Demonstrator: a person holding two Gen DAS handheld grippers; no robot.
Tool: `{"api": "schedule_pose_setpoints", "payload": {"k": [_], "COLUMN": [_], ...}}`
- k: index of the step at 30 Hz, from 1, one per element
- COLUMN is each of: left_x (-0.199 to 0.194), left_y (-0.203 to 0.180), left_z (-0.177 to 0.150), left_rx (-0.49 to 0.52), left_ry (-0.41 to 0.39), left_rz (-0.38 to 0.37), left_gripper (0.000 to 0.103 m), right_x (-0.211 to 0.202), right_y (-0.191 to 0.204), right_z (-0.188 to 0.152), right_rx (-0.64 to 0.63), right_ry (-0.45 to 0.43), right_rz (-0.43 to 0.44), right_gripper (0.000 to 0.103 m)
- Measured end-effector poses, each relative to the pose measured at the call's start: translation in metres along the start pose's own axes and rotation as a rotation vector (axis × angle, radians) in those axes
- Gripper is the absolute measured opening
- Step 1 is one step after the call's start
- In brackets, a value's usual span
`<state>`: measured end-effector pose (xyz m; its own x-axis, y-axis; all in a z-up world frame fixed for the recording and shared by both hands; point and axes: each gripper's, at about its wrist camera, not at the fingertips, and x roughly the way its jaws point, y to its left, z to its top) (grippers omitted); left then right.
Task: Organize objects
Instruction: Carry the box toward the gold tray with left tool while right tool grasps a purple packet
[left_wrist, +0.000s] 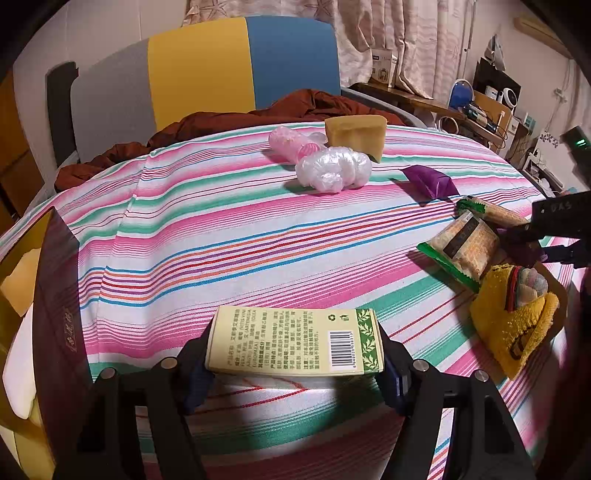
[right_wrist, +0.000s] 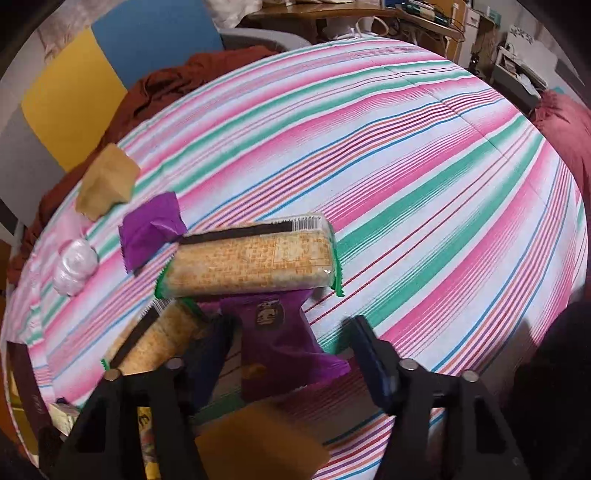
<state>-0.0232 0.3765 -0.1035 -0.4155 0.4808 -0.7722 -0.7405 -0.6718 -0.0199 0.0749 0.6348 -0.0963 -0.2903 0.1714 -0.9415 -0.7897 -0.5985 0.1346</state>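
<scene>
- The left gripper (left_wrist: 295, 354), at the bottom centre of the left wrist view, is clamped on a pale yellow carton (left_wrist: 295, 341) with a barcode and a green leaf band; both blue pads press on its short ends, and it is held just above the striped bedsheet (left_wrist: 229, 236).
- The right gripper (right_wrist: 291, 339), at the bottom of the right wrist view, has its jaws apart around a purple snack packet (right_wrist: 280, 332); the left pad looks to be at the packet's edge, the right pad stands clear of it.
- That packet lies partly under a cracker pack (right_wrist: 251, 262) with green ends at the frame's centre; a second cracker pack (right_wrist: 155, 339) lies at lower left, just beside the left finger.
- A second purple packet (right_wrist: 151, 229) sits left of centre, near the first cracker pack.
- A tan block (right_wrist: 107, 181) lies at upper left, with a white plastic bag roll (right_wrist: 75, 267) below it.
- In the left wrist view a pink bag roll (left_wrist: 291, 142) lies beside the white roll at top centre.
- A yellow cloth item (left_wrist: 517, 317) sits at right in that view, near the cracker packs.
- A dark maroon box (left_wrist: 59, 314) stands at the left edge.
- A rust-coloured blanket (left_wrist: 221, 122) is bunched beyond the sheet, before a grey, yellow and blue headboard (left_wrist: 199, 70).
</scene>
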Motion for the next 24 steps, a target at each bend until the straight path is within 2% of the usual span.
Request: {"api": "schedule_pose_setpoints", "payload": {"k": [2, 4, 9, 16, 24], "left_x": [0.0, -0.001, -0.012, -0.067, -0.129], "left_y": [-0.001, 0.0, 0.002, 0.005, 0.031], "left_z": [0.0, 0.0, -0.001, 0.006, 0.008], "left_rx": [0.007, 0.006, 0.001, -0.013, -0.067], "left_ry": [-0.001, 0.001, 0.019, -0.082, -0.176], "left_rz": [0.003, 0.002, 0.001, 0.0, 0.056], "left_gripper": [0.073, 0.072, 0.071, 0.071, 0.072], "right_x": [0.0, 0.0, -0.005, -0.02, -0.05], "right_y": [0.005, 0.008, 0.015, 0.043, 0.07], "right_z": [-0.001, -0.002, -0.007, -0.012, -0.028], "right_rx": [-0.042, -0.061, -0.101, -0.199, -0.326], "right_ry": [-0.007, -0.007, -0.013, -0.062, -0.163], "right_rz": [-0.022, -0.023, 0.035, 0.155, 0.248], "right_gripper": [0.05, 0.049, 0.049, 0.049, 0.049]}}
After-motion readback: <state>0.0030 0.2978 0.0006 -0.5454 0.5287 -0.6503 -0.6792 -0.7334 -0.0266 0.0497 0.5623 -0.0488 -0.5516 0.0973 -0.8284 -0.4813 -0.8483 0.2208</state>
